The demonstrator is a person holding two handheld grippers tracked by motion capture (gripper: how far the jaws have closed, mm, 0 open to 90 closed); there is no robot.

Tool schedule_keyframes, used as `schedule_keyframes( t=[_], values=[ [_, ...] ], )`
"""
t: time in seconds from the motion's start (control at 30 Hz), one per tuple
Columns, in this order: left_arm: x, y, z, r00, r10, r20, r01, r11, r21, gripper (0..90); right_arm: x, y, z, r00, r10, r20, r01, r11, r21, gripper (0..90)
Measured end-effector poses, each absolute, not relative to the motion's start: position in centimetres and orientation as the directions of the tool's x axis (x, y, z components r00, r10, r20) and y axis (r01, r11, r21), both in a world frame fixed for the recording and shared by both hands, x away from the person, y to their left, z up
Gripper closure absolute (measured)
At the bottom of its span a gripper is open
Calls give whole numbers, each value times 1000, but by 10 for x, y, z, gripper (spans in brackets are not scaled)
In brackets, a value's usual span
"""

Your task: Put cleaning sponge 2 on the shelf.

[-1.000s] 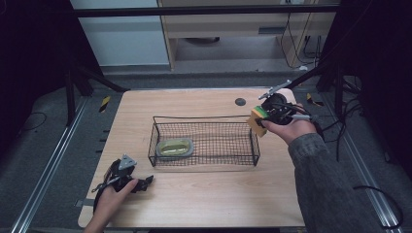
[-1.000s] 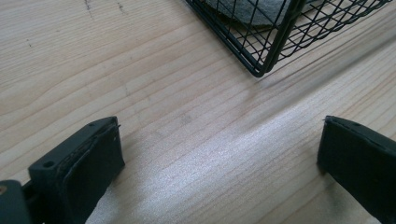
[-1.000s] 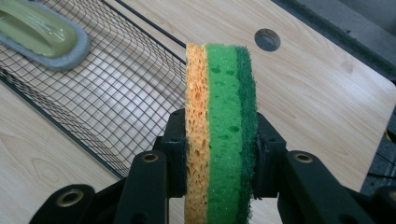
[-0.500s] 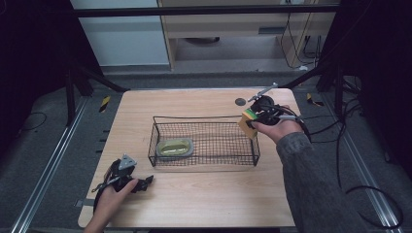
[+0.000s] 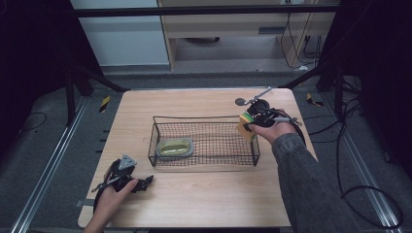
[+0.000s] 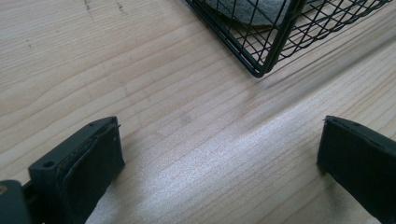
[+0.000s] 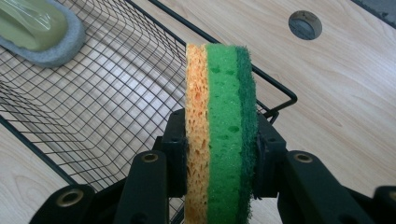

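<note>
Light wooden table (image 5: 204,204). Right gripper (image 7: 219,163) pinches an orange, green and dark-green layered sponge (image 7: 220,130) upright over the black wire basket's (image 5: 204,159) right end. Basket holds a grey-rimmed green scrubber (image 5: 176,147). Left gripper (image 6: 219,154) rests spread.

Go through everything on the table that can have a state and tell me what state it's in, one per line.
Sponge: held on edge, clamped between the fingers, above the basket's corner.
Right gripper: shut on the sponge.
Left gripper: open, fingers wide apart, low over the bare table.
Wire basket: upright, holding a scrubber.
Scrubber: lying flat in the basket.
</note>
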State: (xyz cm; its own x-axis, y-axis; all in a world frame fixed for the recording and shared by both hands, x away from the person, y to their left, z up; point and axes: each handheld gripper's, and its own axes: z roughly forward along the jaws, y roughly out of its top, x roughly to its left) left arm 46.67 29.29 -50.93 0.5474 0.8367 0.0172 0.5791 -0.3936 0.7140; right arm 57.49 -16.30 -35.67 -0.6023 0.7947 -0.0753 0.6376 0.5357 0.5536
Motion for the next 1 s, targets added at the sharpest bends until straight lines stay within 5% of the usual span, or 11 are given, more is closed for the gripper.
schedule_keyframes(
  t=[1.0],
  values=[
    [467, 293, -509, 551, 834, 20, 579, -399, 711, 0, 578, -167, -379, -591, 805, -60, 658, 523, 541, 645]
  ],
)
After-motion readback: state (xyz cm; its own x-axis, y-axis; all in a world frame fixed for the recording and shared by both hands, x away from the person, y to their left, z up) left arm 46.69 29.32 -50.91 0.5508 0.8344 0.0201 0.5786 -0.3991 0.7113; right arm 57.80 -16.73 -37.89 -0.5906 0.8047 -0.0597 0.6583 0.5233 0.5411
